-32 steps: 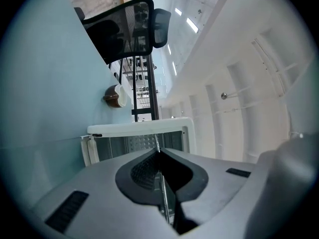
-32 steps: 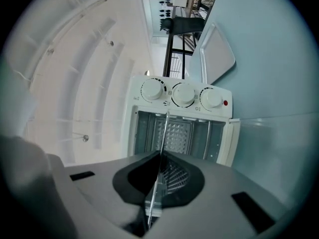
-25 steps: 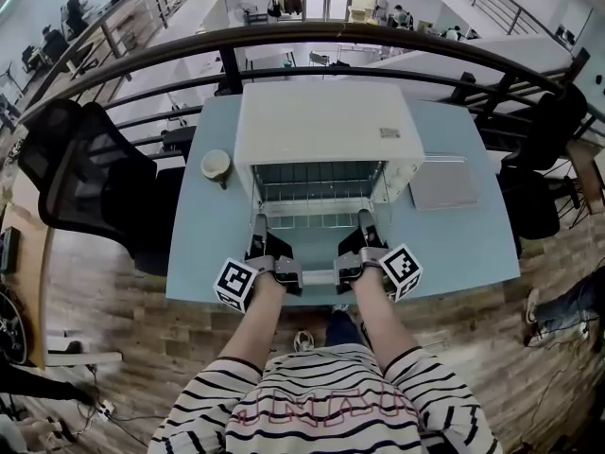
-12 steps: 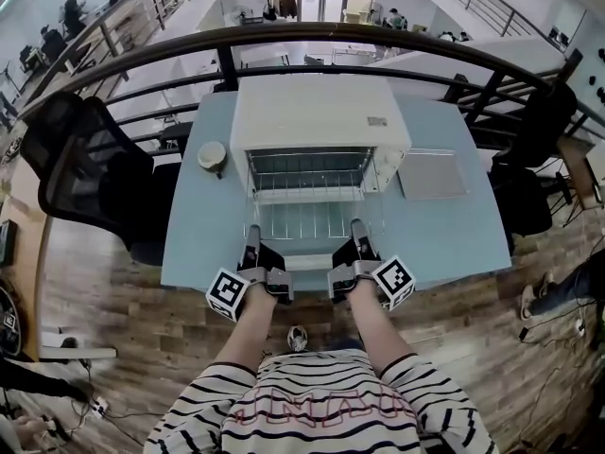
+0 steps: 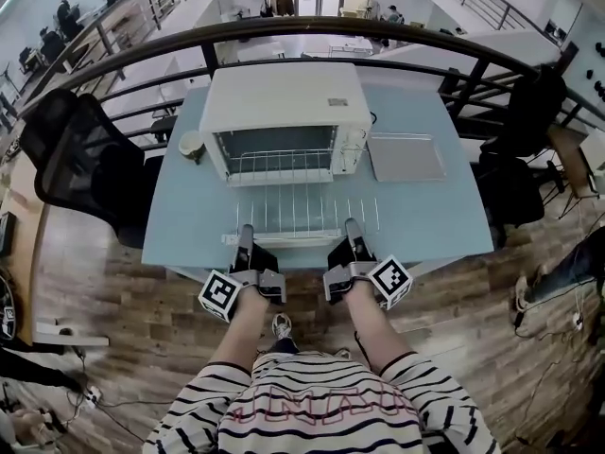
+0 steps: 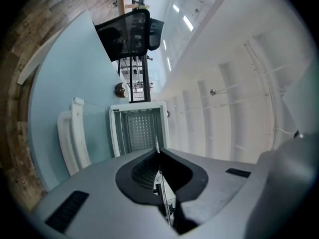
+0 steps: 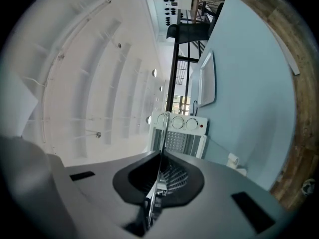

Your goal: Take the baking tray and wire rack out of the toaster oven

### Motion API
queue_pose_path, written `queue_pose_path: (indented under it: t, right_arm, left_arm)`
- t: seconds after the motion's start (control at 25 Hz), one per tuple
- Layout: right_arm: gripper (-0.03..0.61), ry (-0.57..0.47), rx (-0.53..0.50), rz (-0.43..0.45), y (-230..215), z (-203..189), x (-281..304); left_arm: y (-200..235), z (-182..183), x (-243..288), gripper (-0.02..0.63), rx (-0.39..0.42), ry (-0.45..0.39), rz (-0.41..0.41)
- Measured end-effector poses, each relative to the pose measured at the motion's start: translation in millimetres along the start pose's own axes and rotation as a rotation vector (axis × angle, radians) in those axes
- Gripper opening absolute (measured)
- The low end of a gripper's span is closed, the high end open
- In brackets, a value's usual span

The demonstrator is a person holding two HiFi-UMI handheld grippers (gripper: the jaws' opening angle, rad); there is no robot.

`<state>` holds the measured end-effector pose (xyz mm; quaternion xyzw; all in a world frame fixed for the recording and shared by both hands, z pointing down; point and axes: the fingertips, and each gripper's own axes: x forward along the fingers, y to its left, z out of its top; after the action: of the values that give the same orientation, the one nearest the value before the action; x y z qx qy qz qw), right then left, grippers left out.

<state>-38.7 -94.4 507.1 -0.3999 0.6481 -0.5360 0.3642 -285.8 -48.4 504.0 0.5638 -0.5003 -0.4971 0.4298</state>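
Observation:
The white toaster oven [image 5: 284,102] stands at the back of the light blue table [image 5: 435,225] with its door [image 5: 282,177] folded down. In front of it the wire rack [image 5: 304,212] is outside the oven, held level over the table. My left gripper [image 5: 245,232] is shut on the rack's near left edge, my right gripper [image 5: 353,227] on its near right edge. In each gripper view the rack shows edge-on as a thin line between the closed jaws, at the left gripper [image 6: 158,156] and the right gripper [image 7: 160,166]. The grey baking tray [image 5: 405,157] lies flat on the table, right of the oven.
A small cup [image 5: 190,146] sits left of the oven. A black mesh chair [image 5: 76,159] stands off the table's left side. A dark railing [image 5: 312,36] curves behind the table. The table's near edge lies just under my grippers.
Both grippers have drawn back toward the table's near edge, pulling the wire rack with them. It was partly inside the oven before and is now fully out, in front of the door.

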Motion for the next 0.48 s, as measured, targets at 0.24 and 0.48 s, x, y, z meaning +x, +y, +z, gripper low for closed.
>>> queue_pose_path:
  t: [0.24,0.48]
  right_arm:
    - [0.026,-0.038,-0.009,-0.025,-12,64,-73]
    - [0.026,-0.084,-0.023,-0.064,-34,126,-143]
  left_arm:
    - [-7,-89,-29,0.025,-0.011,0.052,0.002]
    - [-8,-174,-52,0.025,-0.017,0.111,0.015]
